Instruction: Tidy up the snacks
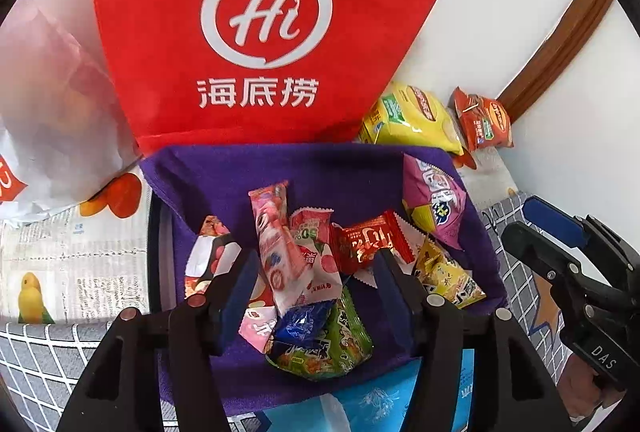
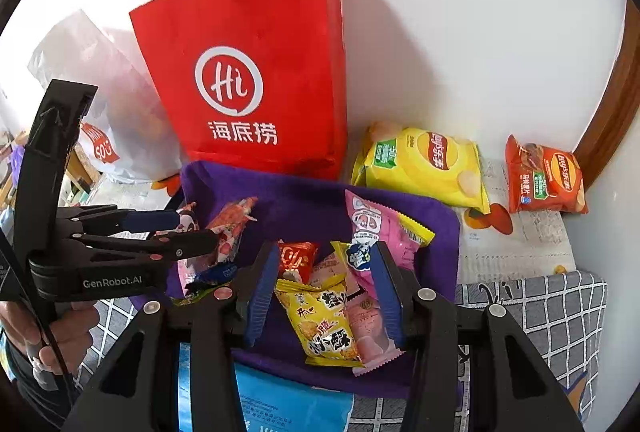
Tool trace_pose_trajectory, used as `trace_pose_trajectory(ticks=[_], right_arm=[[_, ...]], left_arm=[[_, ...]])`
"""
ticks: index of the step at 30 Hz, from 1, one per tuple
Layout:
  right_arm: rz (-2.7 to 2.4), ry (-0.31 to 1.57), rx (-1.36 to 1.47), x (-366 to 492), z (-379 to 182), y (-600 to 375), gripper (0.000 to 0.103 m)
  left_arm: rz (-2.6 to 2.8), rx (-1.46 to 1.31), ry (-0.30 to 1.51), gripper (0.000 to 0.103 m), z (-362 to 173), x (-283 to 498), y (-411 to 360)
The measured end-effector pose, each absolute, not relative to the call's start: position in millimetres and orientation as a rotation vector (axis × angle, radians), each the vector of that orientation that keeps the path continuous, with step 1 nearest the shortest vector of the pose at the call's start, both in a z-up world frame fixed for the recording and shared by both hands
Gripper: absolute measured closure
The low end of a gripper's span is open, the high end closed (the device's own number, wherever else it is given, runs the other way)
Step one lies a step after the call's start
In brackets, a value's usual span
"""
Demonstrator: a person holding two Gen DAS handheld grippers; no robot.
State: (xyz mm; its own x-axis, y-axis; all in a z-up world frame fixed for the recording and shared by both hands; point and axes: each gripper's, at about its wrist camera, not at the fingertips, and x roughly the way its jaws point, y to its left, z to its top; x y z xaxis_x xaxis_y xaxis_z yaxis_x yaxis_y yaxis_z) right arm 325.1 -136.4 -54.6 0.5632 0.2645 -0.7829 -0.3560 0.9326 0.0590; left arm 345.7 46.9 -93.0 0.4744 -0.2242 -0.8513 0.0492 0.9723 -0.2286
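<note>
Clearly these snacks are light, soft-sided things. Most lie heaped in the purple bin (image 1: 224, 175): a long pink packet (image 1: 276, 244) on top, a red sachet (image 1: 372, 238) beside it, a green pack (image 1: 332, 344) nearest the camera, and a yellow pack (image 2: 328, 320) toward the right side. Two chip bags, yellow (image 2: 420, 163) and orange (image 2: 548, 175), sit outside the bin by the wall, just right of the red bag (image 2: 248, 71).

The left gripper (image 1: 316, 272) hangs over the heap with its jaws spread. The pink packet shows between them, but the pads do not press on it. The right gripper (image 2: 324, 288) has its jaws partly apart. The left view shows it off to the bin's side with nothing in it.

I judge the film wrappers slick and crinkly, likely to slide off one another, so a pinch on a crimped end seam or across a flat middle should hold best. The chip bags are puffed with air and brittle inside, so a top seam looks safer than the belly. The pile overlaps, and a deep grab could lift two at once.
</note>
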Motion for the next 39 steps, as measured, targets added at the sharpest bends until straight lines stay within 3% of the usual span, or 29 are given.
trace_pose_trajectory(ticks=[21,35,37,39], right_arm=[[0.296,0.814,-0.065,244,-10,-150,0.051],[0.257,0.789,-0.030,155,10,-176,0.045],[0.247,0.782,-0.028,142,12,-178,0.038],[0.241,0.767,-0.019,127,13,-182,0.024]], left_arm=[[-0.117,-0.073,0.890,0.035,-13,264,38],[-0.069,-0.065,0.797,0.017,9,155,18],[-0.054,-0.057,0.778,0.015,11,141,14],[-0.043,-0.051,0.757,0.014,13,125,10]])
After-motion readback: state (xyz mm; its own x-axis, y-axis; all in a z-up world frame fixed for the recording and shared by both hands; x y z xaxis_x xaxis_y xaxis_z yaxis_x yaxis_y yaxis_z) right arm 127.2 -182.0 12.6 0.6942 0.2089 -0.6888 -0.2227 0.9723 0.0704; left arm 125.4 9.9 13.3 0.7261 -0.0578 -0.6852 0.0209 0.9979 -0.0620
